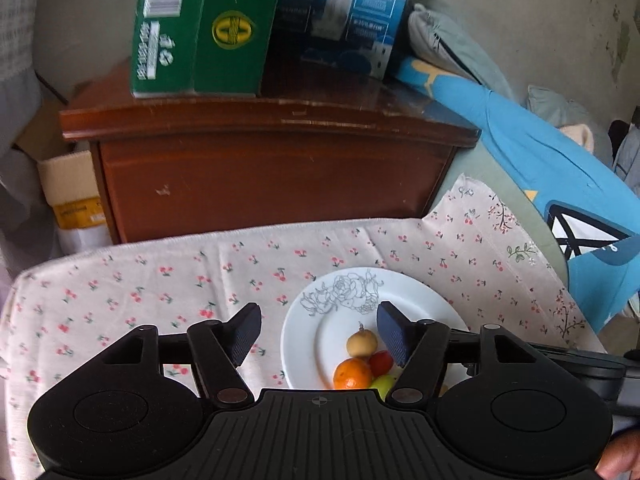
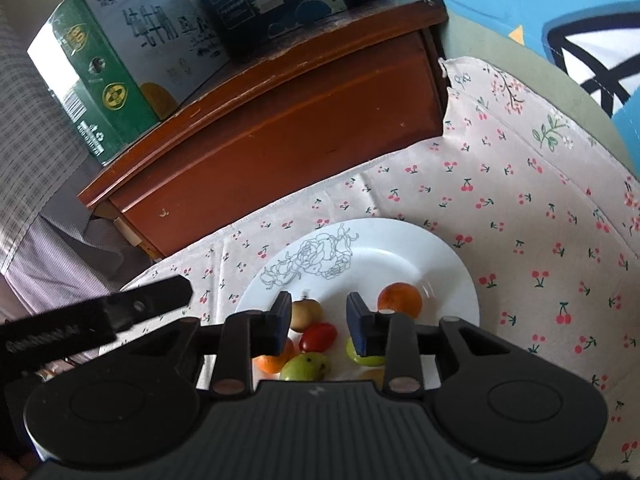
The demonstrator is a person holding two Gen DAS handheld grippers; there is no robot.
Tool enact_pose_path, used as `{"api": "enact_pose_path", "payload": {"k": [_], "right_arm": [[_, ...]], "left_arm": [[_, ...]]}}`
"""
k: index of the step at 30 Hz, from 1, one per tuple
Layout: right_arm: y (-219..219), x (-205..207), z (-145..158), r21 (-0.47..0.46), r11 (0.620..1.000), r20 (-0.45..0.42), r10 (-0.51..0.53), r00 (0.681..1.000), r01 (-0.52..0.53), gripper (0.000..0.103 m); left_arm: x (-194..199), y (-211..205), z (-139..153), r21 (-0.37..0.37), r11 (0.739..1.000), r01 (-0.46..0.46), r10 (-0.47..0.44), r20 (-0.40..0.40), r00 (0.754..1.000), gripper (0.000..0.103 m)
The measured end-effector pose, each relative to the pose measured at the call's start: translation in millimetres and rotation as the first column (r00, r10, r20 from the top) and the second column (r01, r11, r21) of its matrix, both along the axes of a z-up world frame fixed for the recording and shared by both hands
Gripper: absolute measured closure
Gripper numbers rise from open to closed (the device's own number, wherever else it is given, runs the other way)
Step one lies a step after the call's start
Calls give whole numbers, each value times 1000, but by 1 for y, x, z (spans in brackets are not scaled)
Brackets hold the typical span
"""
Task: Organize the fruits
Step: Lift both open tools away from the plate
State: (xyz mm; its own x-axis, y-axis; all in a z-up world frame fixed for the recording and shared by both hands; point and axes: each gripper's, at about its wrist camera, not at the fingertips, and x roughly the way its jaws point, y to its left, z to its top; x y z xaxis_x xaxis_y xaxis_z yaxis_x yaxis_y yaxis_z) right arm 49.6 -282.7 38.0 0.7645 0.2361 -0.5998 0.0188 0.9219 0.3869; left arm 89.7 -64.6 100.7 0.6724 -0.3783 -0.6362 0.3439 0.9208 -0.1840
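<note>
I think I am near the end of sorting the fruit: it all sits in a little pile on the near side of the white plate [image 2: 400,240]. My right gripper [image 2: 318,322] hangs just above that pile, spread apart and holding nothing. My left gripper [image 1: 318,332] hangs above the plate's left side, wide apart, empty. Next I might nudge the red fruit [image 2: 318,337] gently.
</note>
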Motion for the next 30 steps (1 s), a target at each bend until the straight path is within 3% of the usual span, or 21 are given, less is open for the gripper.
{"api": "enact_pose_path", "payload": {"k": [6,13,21,30], "right_arm": [[7,-14,7,-30,999,12,21,1000,-20,68],[13,-29,15,-67,997,28,35,999,-33,67],[11,-57,17,-40,999,22,17,1000,-16,67],[12,-87,8,-12,1000,-13,8,1000,-9,67]], "left_arm": [[-16,14,8,28,999,-24,24,9,1000,39],[-33,38,5,-20,997,-80,80,-43,996,39],[-55,48,1,-34,995,-90,87,-62,994,39],[-79,49,-12,6,998,-62,62,-76,995,39]]}}
